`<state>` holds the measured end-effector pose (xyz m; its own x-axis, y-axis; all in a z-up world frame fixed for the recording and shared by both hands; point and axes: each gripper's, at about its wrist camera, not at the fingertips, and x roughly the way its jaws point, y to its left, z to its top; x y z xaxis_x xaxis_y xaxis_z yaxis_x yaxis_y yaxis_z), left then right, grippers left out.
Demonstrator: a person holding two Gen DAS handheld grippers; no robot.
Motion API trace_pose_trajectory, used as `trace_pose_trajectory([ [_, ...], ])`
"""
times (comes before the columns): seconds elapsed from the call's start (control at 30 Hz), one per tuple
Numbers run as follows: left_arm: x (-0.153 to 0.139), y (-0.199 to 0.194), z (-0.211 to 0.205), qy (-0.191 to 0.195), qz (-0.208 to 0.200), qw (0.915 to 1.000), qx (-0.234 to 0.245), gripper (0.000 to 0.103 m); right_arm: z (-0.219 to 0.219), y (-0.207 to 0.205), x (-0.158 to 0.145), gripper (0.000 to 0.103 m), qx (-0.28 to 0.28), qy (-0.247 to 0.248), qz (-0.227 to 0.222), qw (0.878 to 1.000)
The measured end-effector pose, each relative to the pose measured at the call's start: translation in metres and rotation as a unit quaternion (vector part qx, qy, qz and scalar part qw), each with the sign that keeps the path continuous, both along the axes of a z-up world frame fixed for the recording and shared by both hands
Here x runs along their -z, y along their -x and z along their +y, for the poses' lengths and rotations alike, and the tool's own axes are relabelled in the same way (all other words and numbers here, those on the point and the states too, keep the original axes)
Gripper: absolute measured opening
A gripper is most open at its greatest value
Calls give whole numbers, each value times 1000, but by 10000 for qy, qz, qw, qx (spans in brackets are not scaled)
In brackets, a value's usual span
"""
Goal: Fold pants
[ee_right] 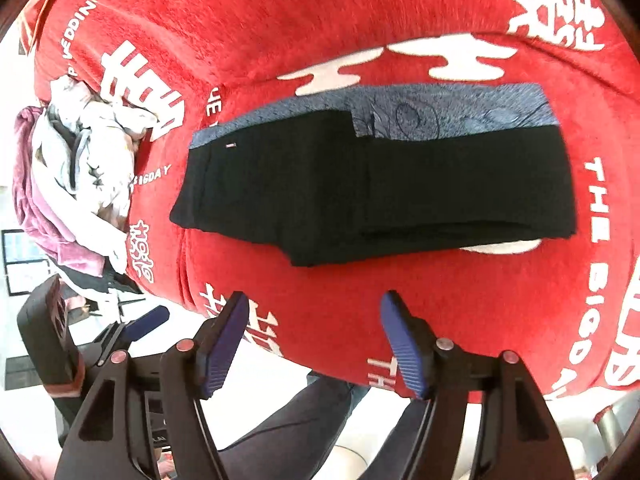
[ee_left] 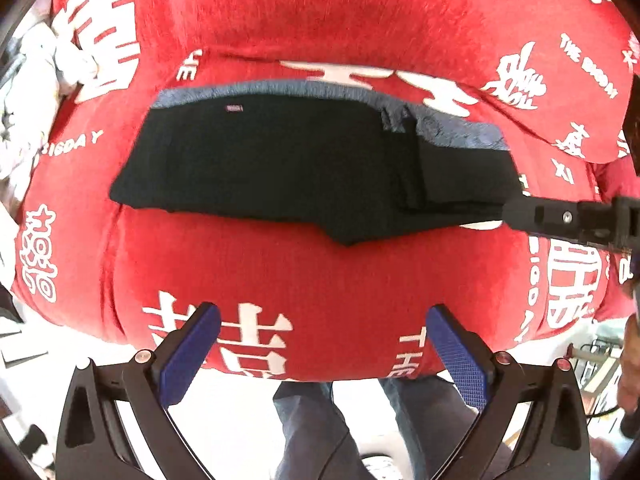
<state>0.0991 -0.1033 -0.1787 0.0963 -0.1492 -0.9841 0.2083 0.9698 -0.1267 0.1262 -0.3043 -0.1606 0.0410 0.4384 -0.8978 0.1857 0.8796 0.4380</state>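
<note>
Black pants (ee_left: 280, 168) with a blue-grey inner lining lie folded into a flat rectangle on the red blanket (ee_left: 320, 272); the right wrist view shows the same pants (ee_right: 372, 188) with the lining strip along their far edge. My left gripper (ee_left: 323, 320) hovers above the blanket's near side, open, nothing between its blue pads. My right gripper (ee_right: 315, 312) is also open and empty, held above the blanket in front of the pants. The right gripper's black body (ee_left: 576, 216) reaches in from the right edge of the left wrist view, near the pants' right end.
The red blanket (ee_right: 360, 20) carries white characters and lettering. A heap of white, grey and pink clothes (ee_right: 80, 176) lies at the left of the pants. A person's legs in dark trousers (ee_left: 316, 432) stand below the blanket's near edge. The left gripper's body (ee_right: 52, 344) shows at lower left.
</note>
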Motion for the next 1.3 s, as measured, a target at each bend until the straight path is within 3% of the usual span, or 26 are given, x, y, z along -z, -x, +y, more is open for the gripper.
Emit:
trace_pose_trajectory([
  [0.13,-26,-3,20,57,-212,9998,-21,103,7,-2,-35,72,34,398,10,9992],
  [0.33,-64,-10,57,-4,-588,9970,-495,103,16,-14,-86,72,47,540,-179,9984],
  [0.53,-90,-1,71,-85,-860,9912,-1005,103,33,-29,-126,72,-636,809,-576,9930],
  [0.7,-109,8,62,-193,-1029,9885,-1096,103,32,-33,-151,72,-996,1083,-928,9848],
  [0.93,-124,16,54,-391,-1156,9848,-1237,103,23,-22,-136,72,-663,859,-591,9923],
  [1.3,-131,20,47,-646,-1246,9821,-1260,103,38,3,-121,72,-851,867,-486,9914],
])
